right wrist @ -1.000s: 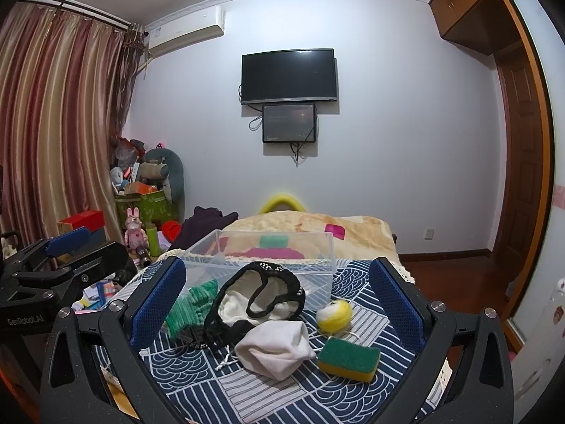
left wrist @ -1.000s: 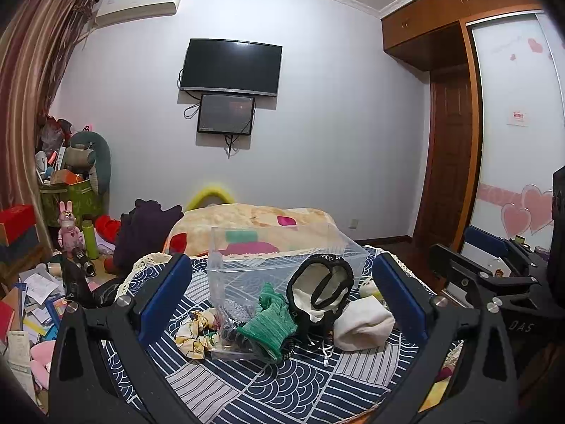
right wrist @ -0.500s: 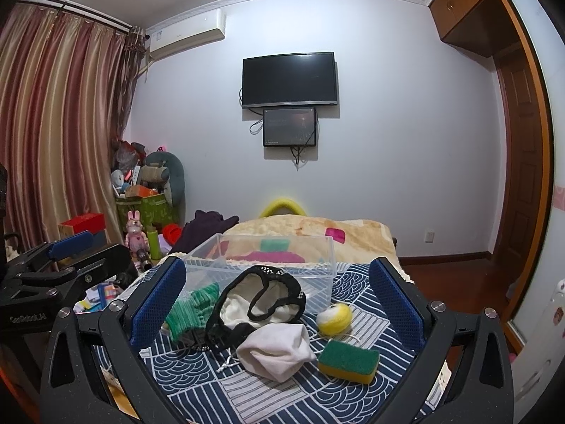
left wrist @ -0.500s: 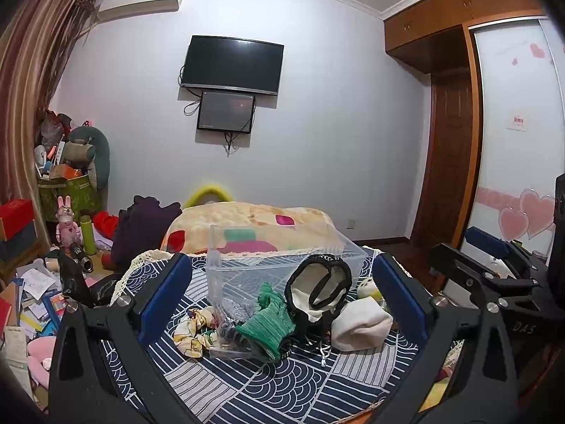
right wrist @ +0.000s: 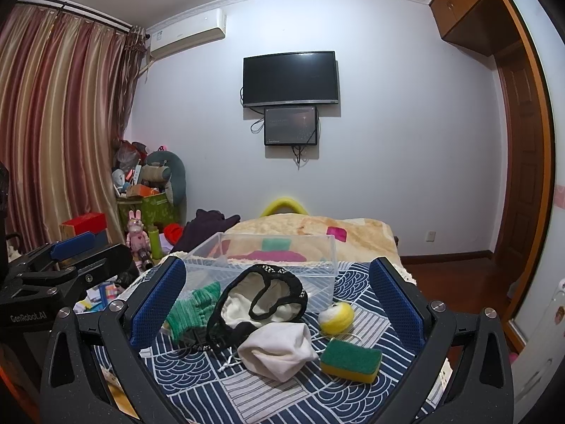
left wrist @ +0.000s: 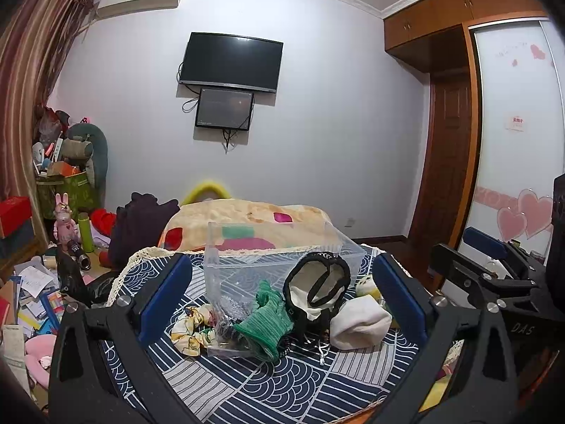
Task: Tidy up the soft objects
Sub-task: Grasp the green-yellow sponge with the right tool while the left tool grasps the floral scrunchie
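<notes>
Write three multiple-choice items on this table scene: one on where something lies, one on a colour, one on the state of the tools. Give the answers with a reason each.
1. Where does the green-topped yellow sponge lie?
A. inside the clear plastic bin
B. on the patterned cloth, near side of the yellow-and-white yarn ball
C. on the floor

2. What colour is the ribbed knit piece beside the black-rimmed cream pouch?
A. green
B. red
C. purple

3. How do the left tool and right tool stand?
A. both shut on cloth
B. one open, one shut
C. both open, holding nothing

Answers: 1 B, it rests on the cloth before the ball; 2 A, plainly green; 3 C, wide gaps between the blue pads.
</notes>
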Tool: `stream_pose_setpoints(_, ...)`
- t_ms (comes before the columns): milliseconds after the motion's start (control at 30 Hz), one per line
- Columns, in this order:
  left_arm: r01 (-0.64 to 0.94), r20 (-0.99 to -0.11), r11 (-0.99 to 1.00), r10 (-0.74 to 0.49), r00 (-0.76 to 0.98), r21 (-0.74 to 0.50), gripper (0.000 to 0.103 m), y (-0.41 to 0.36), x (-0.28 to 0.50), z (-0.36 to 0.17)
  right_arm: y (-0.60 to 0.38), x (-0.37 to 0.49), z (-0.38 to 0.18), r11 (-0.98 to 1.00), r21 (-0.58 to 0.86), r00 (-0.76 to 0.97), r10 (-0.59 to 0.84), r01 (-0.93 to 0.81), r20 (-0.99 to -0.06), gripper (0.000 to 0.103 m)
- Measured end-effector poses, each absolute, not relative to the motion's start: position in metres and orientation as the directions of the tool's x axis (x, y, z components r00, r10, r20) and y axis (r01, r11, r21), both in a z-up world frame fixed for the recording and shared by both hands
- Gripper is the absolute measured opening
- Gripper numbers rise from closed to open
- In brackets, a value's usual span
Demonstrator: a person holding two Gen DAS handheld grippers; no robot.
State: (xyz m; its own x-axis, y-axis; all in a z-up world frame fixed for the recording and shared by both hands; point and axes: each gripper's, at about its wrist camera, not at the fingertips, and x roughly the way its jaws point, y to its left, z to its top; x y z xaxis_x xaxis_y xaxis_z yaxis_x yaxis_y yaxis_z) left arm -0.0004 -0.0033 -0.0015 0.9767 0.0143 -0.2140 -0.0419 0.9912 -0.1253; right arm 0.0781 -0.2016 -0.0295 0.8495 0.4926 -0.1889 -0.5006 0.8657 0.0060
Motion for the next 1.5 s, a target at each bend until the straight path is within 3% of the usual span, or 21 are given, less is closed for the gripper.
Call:
stream_pose_setpoints(400, -0.101, -0.297, 0.985, 0.056, 0.953, -0.137, 0.103, 0.019, 0.024, -0.024, -0.209, 0.103, -0.045, 0.870, 0.078, 0.832, 0.489, -0.487, -0.261, 0.103)
stream_pose_setpoints(467, -0.119, -0.309, 0.982, 0.070, 0.948, -0.144, 0.100, 0.025, 0.028, -0.029, -0.214, 0.109, -0.051, 0.874, 0.097, 0.829, 0.483, -0.476, -0.282, 0.102)
stream_pose_setpoints(533, -0.146, -0.322, 0.978, 0.091, 0.942, -0.150, 0.089, 0.034, 0.032, -0.036, -0.217, 0.116, -0.056, 0.883, 0.106, 0.828, 0.467, -0.458, -0.309, 0.099)
stream_pose_setpoints(767, -0.209, -0.399, 0.962, 0.126, 0.908, -0.174, 0.080, 0.067, 0.046, -0.056, -0.230, 0.133, -0.073, 0.917, 0.081, 0.833, 0.389, -0.390, -0.393, 0.085)
stream_pose_setpoints(933, -0.267, -0.457, 0.944, 0.154, 0.876, -0.193, 0.072, 0.093, 0.054, -0.072, -0.248, 0.141, -0.078, 0.940, 0.067, 0.844, 0.329, -0.333, -0.424, 0.085)
stream_pose_setpoints(1367, -0.264, -0.627, 0.941, 0.075, 0.776, -0.214, 0.049, 0.109, 0.090, -0.123, -0.252, 0.154, -0.111, 0.940, 0.074, 0.762, 0.315, -0.334, -0.566, 0.083)
stream_pose_setpoints(1500, -0.233, -0.647, 0.945, 0.031, 0.762, -0.230, 0.033, 0.110, 0.094, -0.130, -0.250, 0.157, -0.115, 0.926, 0.104, 0.733, 0.353, -0.364, -0.581, 0.072)
